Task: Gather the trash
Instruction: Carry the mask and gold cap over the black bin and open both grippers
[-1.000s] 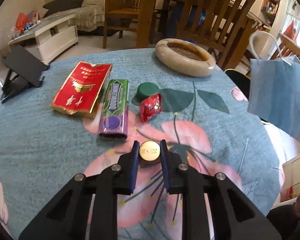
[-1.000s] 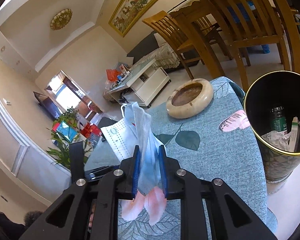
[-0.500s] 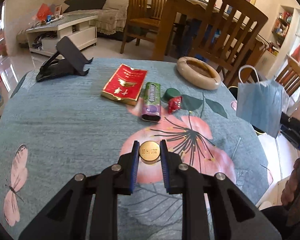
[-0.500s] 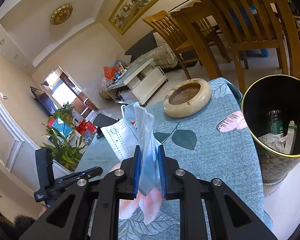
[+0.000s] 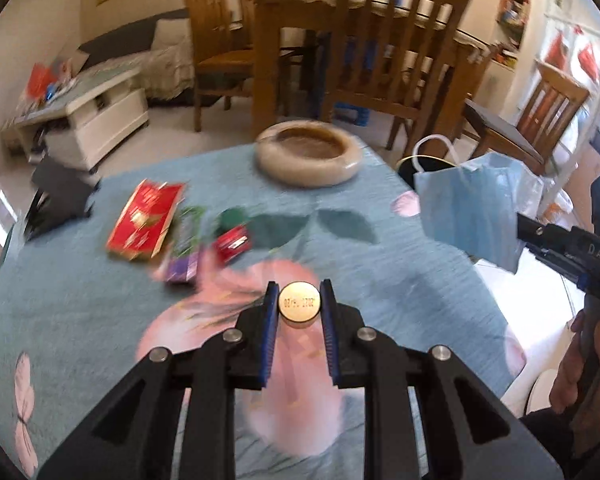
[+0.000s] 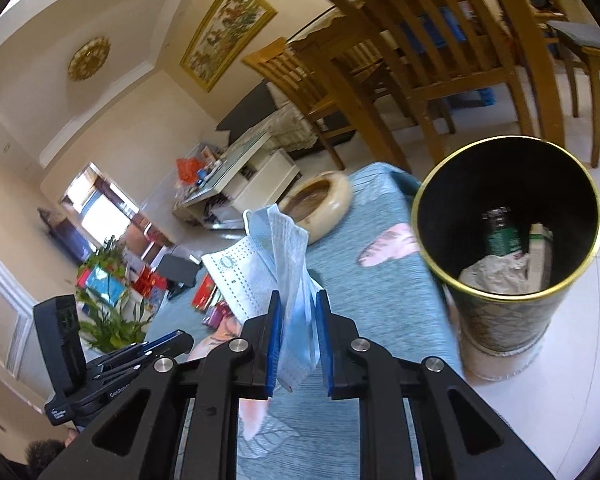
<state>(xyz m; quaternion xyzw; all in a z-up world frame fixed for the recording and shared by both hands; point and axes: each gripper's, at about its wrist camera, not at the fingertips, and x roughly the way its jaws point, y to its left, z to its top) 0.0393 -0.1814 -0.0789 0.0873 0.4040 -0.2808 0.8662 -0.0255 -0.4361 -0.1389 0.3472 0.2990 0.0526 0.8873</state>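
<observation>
Left wrist view first: we see a round table (image 5: 80, 304) under a blue flowered cloth, with our left gripper (image 5: 299, 300) clamped on a small gold cap (image 5: 299, 303) above the pink flower print. Toward the table's far edge sits a beige ashtray (image 5: 309, 157); left of centre lie a red packet (image 5: 144, 220), a purple gum pack (image 5: 186, 250), a green lid (image 5: 233, 216) and a red wrapper (image 5: 232, 242), all blurred. Wooden chairs (image 5: 392, 52) crowd behind the far edge. Right wrist view: our right gripper (image 6: 297, 312) pinches a blue face mask (image 6: 276, 248) over the table's right edge. Just beside that edge, on the pale floor, stands a black gold-rimmed bin (image 6: 508, 312) holding a bottle and crumpled paper; open floor lies right of it.
</observation>
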